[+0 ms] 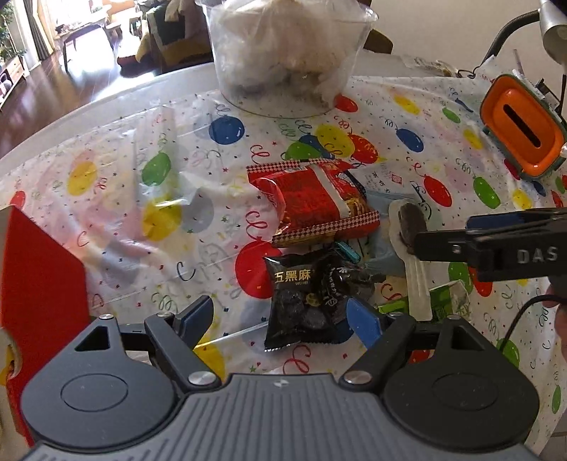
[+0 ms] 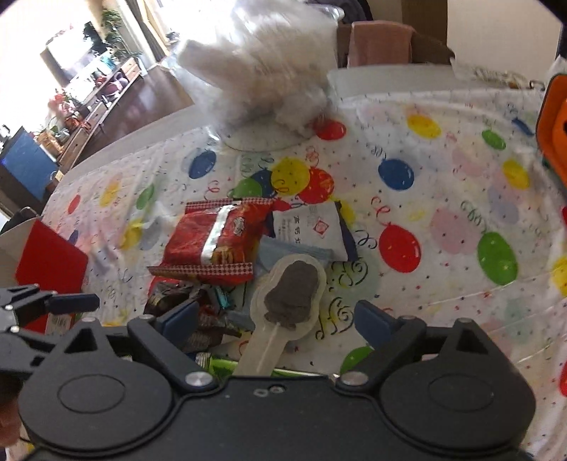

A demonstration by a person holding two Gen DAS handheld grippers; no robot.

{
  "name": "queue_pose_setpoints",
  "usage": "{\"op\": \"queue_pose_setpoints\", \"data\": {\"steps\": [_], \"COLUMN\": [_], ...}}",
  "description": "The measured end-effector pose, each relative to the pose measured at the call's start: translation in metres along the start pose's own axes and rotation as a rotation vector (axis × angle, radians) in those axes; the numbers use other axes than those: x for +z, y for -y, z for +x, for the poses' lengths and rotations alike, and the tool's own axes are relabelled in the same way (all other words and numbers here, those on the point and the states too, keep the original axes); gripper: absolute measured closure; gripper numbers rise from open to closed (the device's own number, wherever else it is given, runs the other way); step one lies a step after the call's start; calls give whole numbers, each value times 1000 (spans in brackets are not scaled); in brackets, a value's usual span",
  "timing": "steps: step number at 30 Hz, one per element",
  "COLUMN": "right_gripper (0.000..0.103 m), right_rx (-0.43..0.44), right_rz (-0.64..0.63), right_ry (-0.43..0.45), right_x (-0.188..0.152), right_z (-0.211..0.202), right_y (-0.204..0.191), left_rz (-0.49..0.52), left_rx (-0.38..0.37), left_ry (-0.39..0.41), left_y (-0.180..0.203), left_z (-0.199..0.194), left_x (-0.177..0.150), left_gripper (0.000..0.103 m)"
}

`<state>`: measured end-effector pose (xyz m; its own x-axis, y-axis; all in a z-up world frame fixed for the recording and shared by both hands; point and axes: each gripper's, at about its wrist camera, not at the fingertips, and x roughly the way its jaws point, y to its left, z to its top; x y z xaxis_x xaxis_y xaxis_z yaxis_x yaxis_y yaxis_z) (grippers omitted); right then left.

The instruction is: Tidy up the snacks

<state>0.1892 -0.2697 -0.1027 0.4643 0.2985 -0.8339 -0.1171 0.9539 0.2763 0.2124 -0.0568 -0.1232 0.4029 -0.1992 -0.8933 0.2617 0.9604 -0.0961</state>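
A pile of snacks lies on the balloon-print tablecloth (image 1: 117, 198). A black snack packet (image 1: 301, 301) lies between the wide-open fingers of my left gripper (image 1: 283, 315). Behind it lies a red snack bag (image 1: 315, 202), which also shows in the right wrist view (image 2: 219, 237). A clear-wrapped dark lollipop-shaped snack (image 2: 290, 298) lies between the open fingers of my right gripper (image 2: 280, 319); it also shows in the left wrist view (image 1: 407, 227). A white sachet (image 2: 312, 227) and small wrapped candies (image 2: 198, 319) lie in the pile.
A clear plastic tub (image 1: 287, 53) with white bags stands at the table's far side. A red box (image 1: 39, 283) sits at the left edge. An orange container (image 1: 524, 127) and a desk lamp (image 1: 553, 32) stand at the right. A green packet (image 1: 446, 298) lies near the pile.
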Motion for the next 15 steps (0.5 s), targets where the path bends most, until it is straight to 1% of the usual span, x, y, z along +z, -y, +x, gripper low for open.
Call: {"op": "queue_pose_setpoints", "data": {"steps": [3,6,8,10,15], "right_gripper": [15,17,21,23,30], "right_rx": [-4,-13,-13,-7,-13], "right_rz": [13,41,71,92,98], "right_ry": [-18,-33,-46,-55,-66], "right_x": [3,4,5,5,5], "right_z": [11,22,29,34,41], "right_y": [-1,0,2,3,0], "left_rz": [-18,-41,-45,-50,-53], "left_rx": [-5,-33,-52,-72,-81], "left_ry": [-15,-32,-40,-54,-65], "left_y": [-4,-8,-9,-9,-10], "left_z": [10,18,22,27,35], "left_x": [4,5,5,6,8], "left_gripper": [21,21,22,27,37]}}
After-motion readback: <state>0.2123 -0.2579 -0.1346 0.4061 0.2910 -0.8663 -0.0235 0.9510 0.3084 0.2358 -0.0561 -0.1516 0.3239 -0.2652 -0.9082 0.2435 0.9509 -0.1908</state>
